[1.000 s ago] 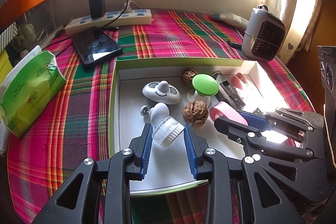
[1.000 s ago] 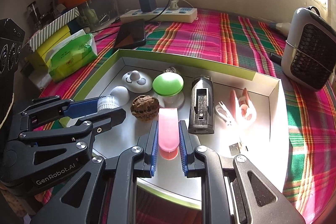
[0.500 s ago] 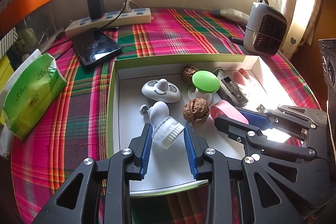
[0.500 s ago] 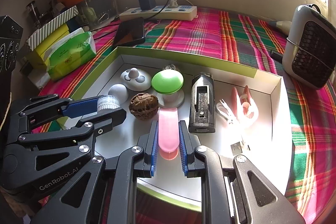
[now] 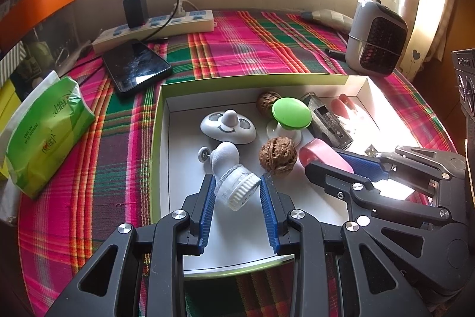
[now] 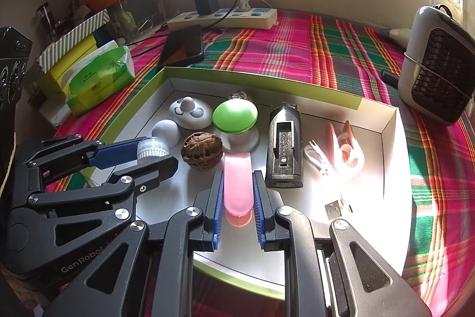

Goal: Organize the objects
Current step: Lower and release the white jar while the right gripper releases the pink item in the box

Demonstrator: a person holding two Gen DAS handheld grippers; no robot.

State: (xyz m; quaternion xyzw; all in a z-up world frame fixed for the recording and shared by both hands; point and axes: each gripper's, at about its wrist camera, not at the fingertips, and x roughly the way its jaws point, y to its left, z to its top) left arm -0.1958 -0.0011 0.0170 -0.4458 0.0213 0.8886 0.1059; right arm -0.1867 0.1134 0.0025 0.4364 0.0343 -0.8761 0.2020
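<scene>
Left gripper (image 5: 237, 186) clamps white brush (image 5: 234, 183), right gripper (image 6: 237, 183) squeezes pink bar (image 6: 237, 186), both over near end of green-rimmed tray (image 5: 157, 121).

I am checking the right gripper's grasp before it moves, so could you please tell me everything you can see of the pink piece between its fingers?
The pink piece is a smooth, slightly translucent strip, plastic or silicone by its look, with a rounded near end. It points lengthwise away from the camera, inside the white box. The right gripper is shut on it, blue pads pressing both long sides. Its far end reaches close to the green mushroom-shaped item and the walnut; whether it touches them or rests on the floor is unclear.
</scene>
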